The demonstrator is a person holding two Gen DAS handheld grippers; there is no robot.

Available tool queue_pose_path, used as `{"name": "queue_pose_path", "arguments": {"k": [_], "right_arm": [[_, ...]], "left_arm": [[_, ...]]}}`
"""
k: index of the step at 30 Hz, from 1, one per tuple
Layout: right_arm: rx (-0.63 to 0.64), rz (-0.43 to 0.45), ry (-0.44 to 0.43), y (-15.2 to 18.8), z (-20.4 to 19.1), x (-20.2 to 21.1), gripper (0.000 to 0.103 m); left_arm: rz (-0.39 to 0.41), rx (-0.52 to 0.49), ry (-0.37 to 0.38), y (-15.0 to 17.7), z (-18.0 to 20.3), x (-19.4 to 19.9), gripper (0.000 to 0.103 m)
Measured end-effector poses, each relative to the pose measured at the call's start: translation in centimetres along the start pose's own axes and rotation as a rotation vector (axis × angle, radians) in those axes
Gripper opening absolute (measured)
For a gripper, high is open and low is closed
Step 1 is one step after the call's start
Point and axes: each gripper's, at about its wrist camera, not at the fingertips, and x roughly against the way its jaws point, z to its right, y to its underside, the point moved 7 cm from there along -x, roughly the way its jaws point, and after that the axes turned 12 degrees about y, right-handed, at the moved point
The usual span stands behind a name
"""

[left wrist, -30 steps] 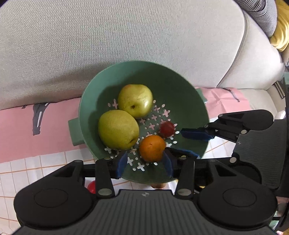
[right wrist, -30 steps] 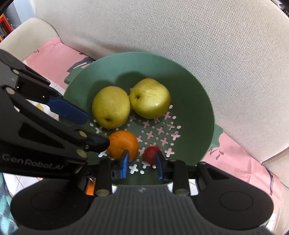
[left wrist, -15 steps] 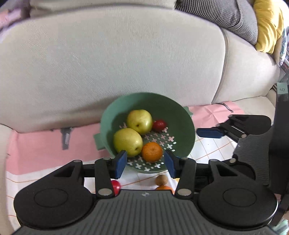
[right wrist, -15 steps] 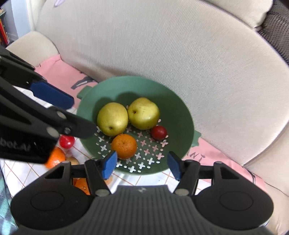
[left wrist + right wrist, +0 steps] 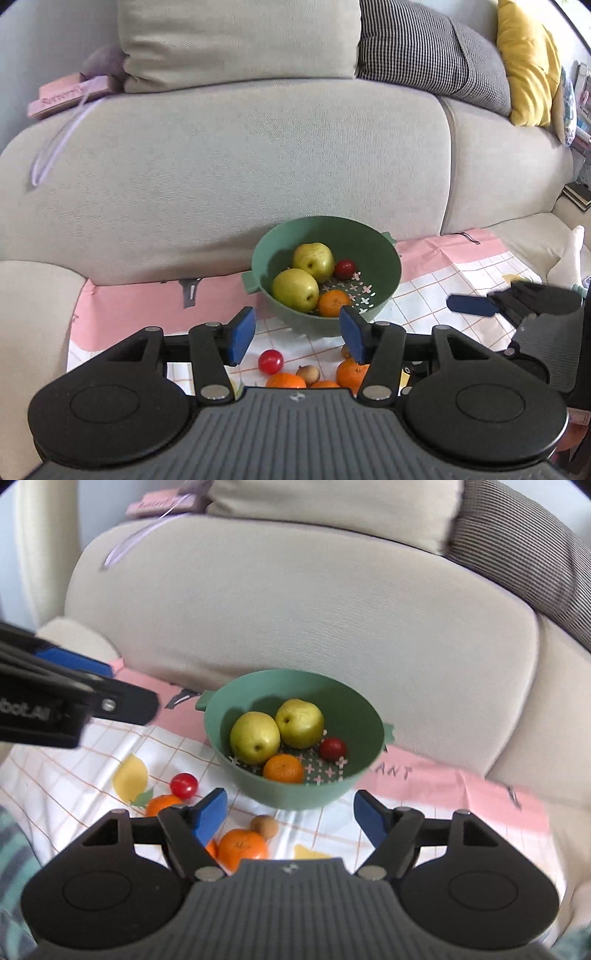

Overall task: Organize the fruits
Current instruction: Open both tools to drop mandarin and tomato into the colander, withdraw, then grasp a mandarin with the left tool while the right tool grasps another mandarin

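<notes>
A green colander bowl [image 5: 384, 254] [image 5: 221, 716] stands on the cloth by the sofa back. It holds two yellow-green pears [image 5: 295, 288] [image 5: 255, 737], an orange [image 5: 333, 302] [image 5: 283, 768] and a red cherry tomato [image 5: 344, 268] [image 5: 332, 748]. On the cloth in front lie a loose cherry tomato [image 5: 270, 361] [image 5: 183, 785], several oranges [image 5: 351, 371] [image 5: 242, 845] and a small brown fruit [image 5: 308, 373] [image 5: 264, 826]. My left gripper [image 5: 297, 338] is open and empty, short of the bowl. My right gripper [image 5: 290, 818] is open and empty, above the loose fruit.
A pink and white checked cloth [image 5: 461, 273] [image 5: 55, 768] covers the sofa seat. The beige sofa back [image 5: 258, 155] rises right behind the bowl, with cushions on top [image 5: 424, 48]. The other gripper shows at the right in the left wrist view [image 5: 517, 306].
Both grippers have pulled back and up from the bowl. The right gripper let go of the cherry tomato, which now lies in the bowl, and its jaws opened wide.
</notes>
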Motion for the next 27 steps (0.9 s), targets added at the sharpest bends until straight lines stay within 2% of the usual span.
{"name": "queue_pose_path", "arguments": {"k": [10, 17, 24, 27], "right_arm": [[-0.126, 0.036, 0.053, 4.3, -0.3, 2.4, 0.073], [-0.099, 0.014, 0.04, 7.5, -1.6, 2.2, 0.073], [-0.086, 0.01, 0.033, 8.2, -2.1, 1.3, 0.073], [-0.085, 0.011, 0.029, 8.5, -2.1, 0.8, 0.069]], "left_arm": [[0.065, 0.059, 0.002, 4.1, -0.6, 2.7, 0.063], [0.012, 0.115, -0.004, 7.0, -1.7, 1.3, 0.063], [-0.022, 0.136, 0.033, 8.2, -1.9, -0.1, 0.062], [-0.042, 0.133, 0.046, 8.6, -1.7, -0.9, 0.062]]}}
